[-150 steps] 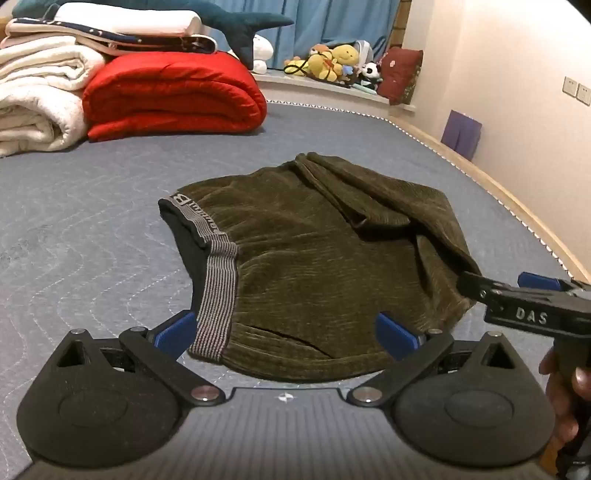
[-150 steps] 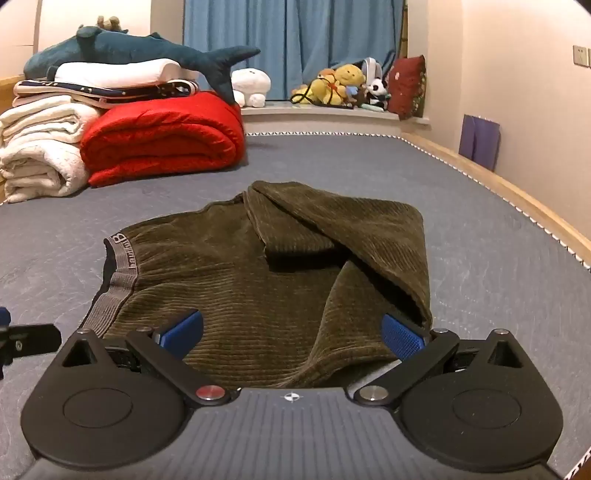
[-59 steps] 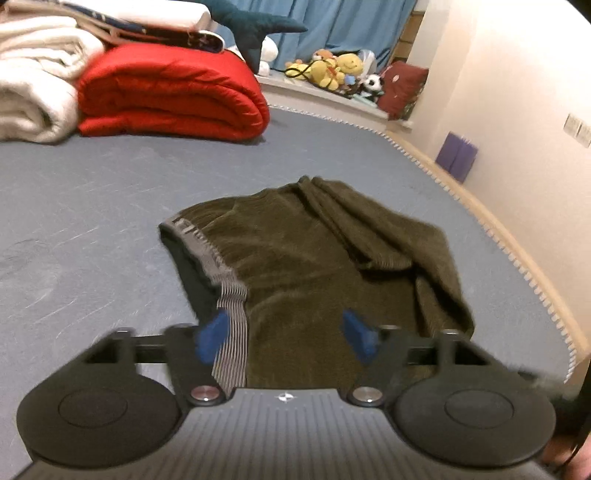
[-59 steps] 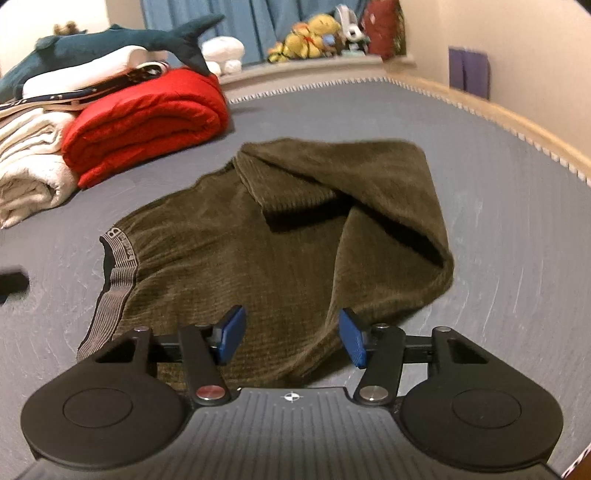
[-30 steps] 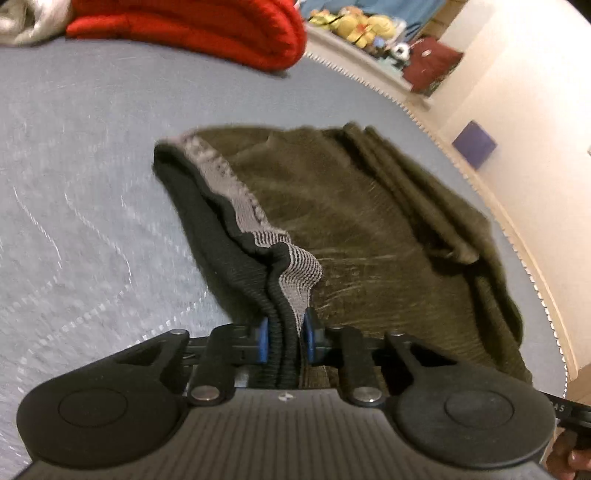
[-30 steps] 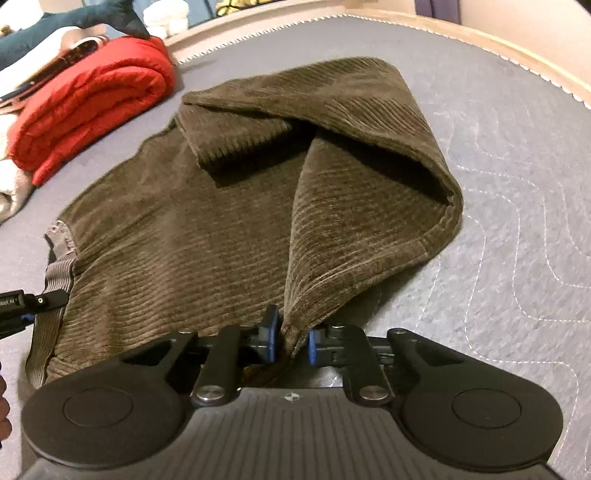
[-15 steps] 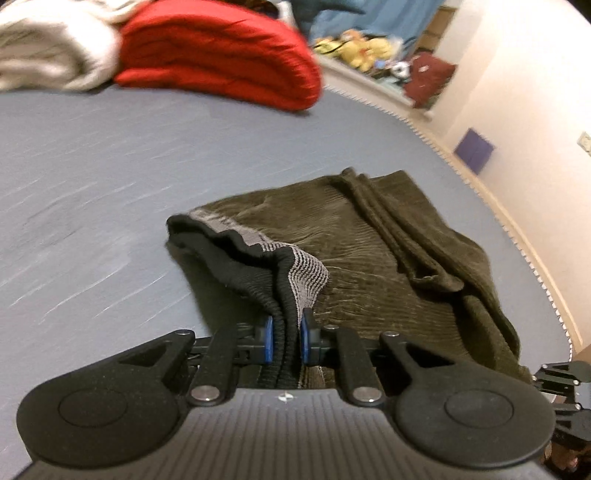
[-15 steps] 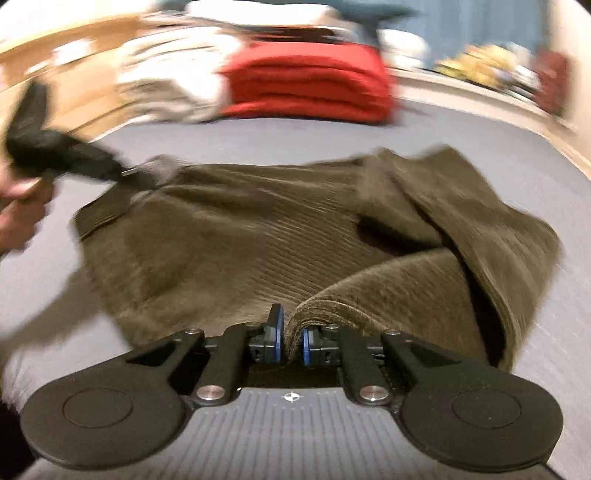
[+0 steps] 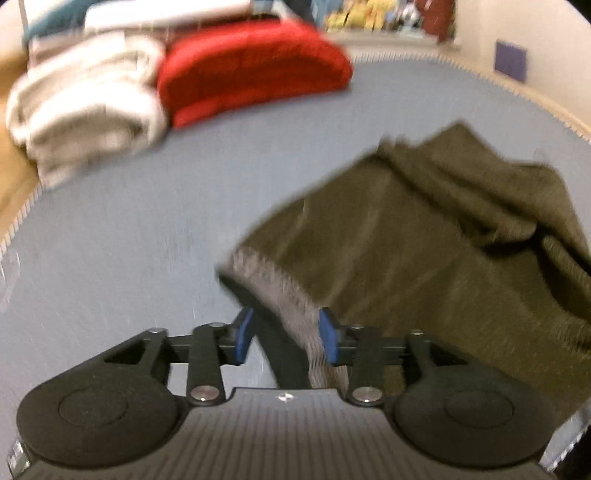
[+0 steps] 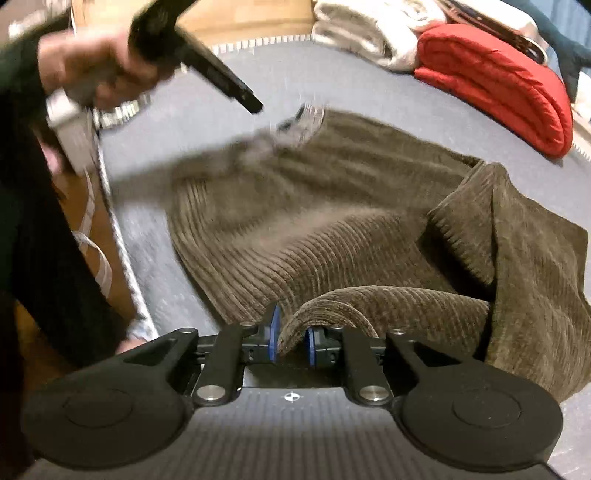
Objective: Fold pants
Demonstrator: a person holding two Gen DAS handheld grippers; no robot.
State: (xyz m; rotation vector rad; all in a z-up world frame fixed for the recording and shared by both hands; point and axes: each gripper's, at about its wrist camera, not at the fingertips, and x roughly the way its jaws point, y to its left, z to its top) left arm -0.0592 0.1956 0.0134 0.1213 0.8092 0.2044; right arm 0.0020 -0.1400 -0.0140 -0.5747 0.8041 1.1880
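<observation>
Dark olive corduroy pants (image 9: 424, 251) lie half folded on the grey quilted bed (image 9: 129, 240). Their grey ribbed waistband (image 9: 280, 291) runs between the blue pads of my left gripper (image 9: 286, 336), whose jaws stand apart, so the grip has loosened. My right gripper (image 10: 291, 339) has its jaws nearly closed on a raised fold of the pants (image 10: 332, 306). The right wrist view is blurred on the left. It shows the pants (image 10: 295, 206) spread ahead and the hand holding the left gripper (image 10: 207, 59) above the waistband corner (image 10: 306, 118).
A red folded quilt (image 9: 251, 62) and white blankets (image 9: 85, 96) are stacked at the far end of the bed, with plush toys (image 9: 354, 14) behind. The bed's wooden edge (image 9: 546, 107) runs along the right. My dark sleeve (image 10: 44, 221) fills the left of the right wrist view.
Both grippers closed on the pants about a second ago and swung them sideways. The left jaws have now spread apart around the waistband; the right stays clamped on its fold.
</observation>
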